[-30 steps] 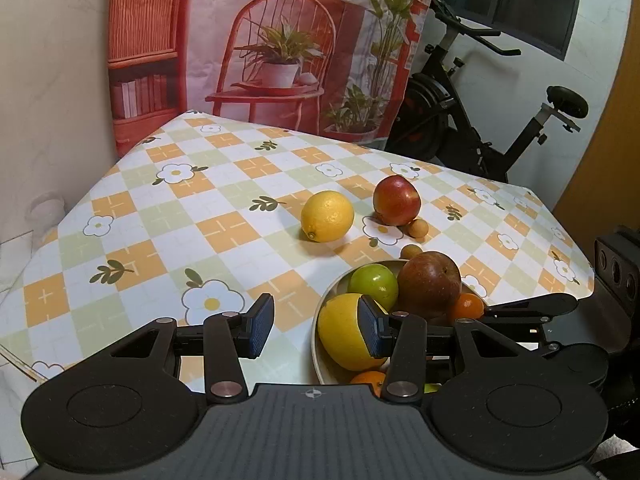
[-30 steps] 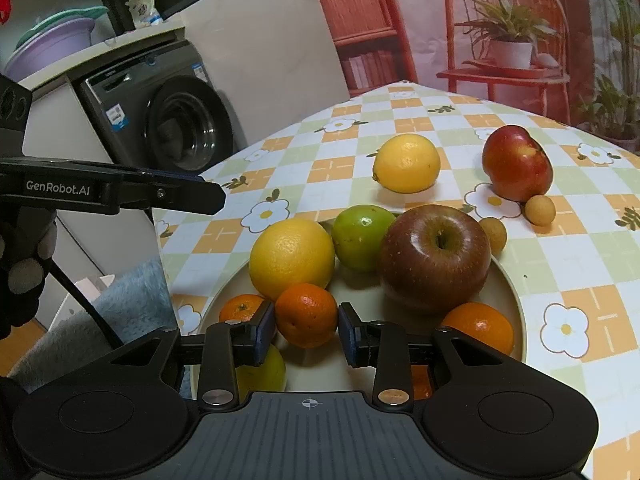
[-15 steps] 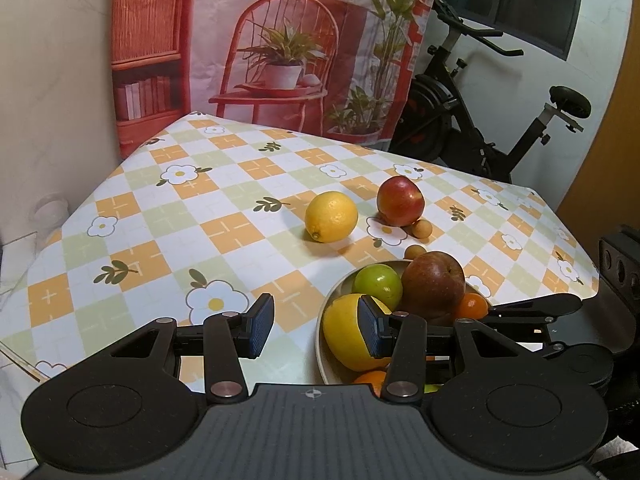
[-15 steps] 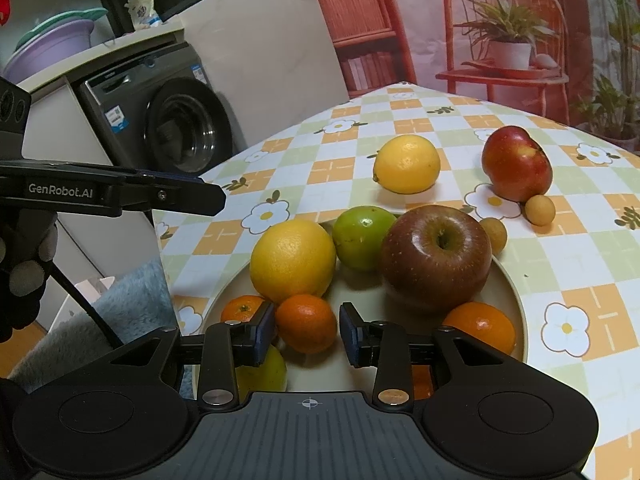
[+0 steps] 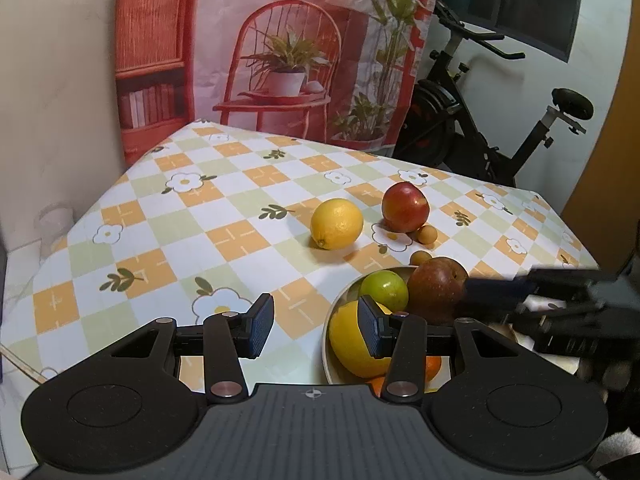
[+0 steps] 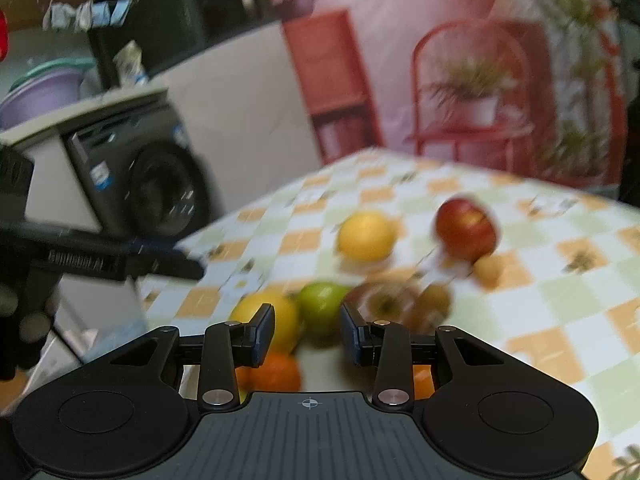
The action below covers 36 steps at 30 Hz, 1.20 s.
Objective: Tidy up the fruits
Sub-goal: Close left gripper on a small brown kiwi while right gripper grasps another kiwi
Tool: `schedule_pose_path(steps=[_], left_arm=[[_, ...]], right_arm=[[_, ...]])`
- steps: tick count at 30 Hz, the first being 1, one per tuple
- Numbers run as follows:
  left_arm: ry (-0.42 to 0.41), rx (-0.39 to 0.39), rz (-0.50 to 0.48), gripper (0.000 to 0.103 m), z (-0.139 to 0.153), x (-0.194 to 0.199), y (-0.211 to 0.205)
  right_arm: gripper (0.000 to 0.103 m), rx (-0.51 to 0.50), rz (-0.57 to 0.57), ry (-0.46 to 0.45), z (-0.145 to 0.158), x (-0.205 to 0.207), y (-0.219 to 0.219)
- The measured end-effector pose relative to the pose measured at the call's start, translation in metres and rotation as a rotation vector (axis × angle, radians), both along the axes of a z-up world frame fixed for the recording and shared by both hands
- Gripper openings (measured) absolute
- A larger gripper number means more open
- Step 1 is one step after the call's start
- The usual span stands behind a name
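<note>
Left gripper (image 5: 316, 326): jaws apart and empty, hanging over the near edge of the table (image 5: 240, 216), its right finger in front of the big yellow citrus (image 5: 352, 346).
Right gripper (image 6: 307, 334): jaws parted with nothing between the pads — the whole view is smeared with motion blur.
Bowl (image 5: 340, 308): near right part of the table, holding the big yellow citrus, a green apple (image 5: 383, 289), a dark red apple (image 5: 436, 289) and small oranges (image 6: 276, 372) at its near side.
Loose fruit: a lemon (image 5: 337, 223) sits on the cloth beyond the bowl, a red apple (image 5: 405, 207) to its right, well clear of it.
Small round fruits: one (image 5: 427, 235) just beside the red apple, another (image 5: 421, 257) right at the bowl's far rim.
Tablecloth: checked orange, green and white, with flowers.
Background: an exercise bike (image 5: 492, 132) far right — a washing machine (image 6: 140, 184) off the table's left side.
</note>
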<state>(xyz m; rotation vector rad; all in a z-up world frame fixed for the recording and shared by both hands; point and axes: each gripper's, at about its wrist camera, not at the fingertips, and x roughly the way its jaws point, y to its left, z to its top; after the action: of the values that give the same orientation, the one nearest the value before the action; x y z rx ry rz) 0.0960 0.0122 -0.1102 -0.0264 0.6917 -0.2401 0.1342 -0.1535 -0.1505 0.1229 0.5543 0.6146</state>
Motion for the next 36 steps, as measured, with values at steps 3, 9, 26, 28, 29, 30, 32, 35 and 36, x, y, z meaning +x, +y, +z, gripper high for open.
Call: schedule_pose_path(steps=[3,9,26,28,29,30,32,35,36], left_arm=[[-0.012,0.012,-0.004,0.049,0.002,0.002,-0.002],[-0.014,0.002,-0.023,0.049,0.007,0.016,-0.009],[0.166,-0.044,-0.249,0.048,-0.014,0.123,-0.108],[0.192,-0.034,-0.257,0.048,-0.019,0.133,-0.117],[0.212,-0.031,-0.265,0.048,-0.022,0.138,-0.121],[0.233,-0.028,-0.274,0.048,-0.026,0.142,-0.125],[0.269,-0.005,-0.287,0.048,-0.034,0.151,-0.133],[0.297,0.044,-0.287,0.048,-0.044,0.160,-0.141],[0.302,0.052,-0.287,0.048,-0.047,0.162,-0.143]], right_arm=[[0.035,-0.005,-0.059,-0.051,0.006,0.002,-0.014],[0.035,-0.026,-0.159,-0.063,-0.001,0.017,-0.044],[0.035,-0.033,-0.348,-0.010,-0.046,0.039,-0.103],[0.035,-0.028,-0.351,-0.004,-0.049,0.041,-0.104],[0.035,-0.032,-0.352,-0.002,-0.052,0.042,-0.104],[0.035,-0.035,-0.355,-0.001,-0.053,0.043,-0.104],[0.035,-0.028,-0.361,0.002,-0.054,0.043,-0.105],[0.035,-0.017,-0.361,0.007,-0.056,0.043,-0.106],[0.035,-0.012,-0.361,0.006,-0.056,0.043,-0.107]])
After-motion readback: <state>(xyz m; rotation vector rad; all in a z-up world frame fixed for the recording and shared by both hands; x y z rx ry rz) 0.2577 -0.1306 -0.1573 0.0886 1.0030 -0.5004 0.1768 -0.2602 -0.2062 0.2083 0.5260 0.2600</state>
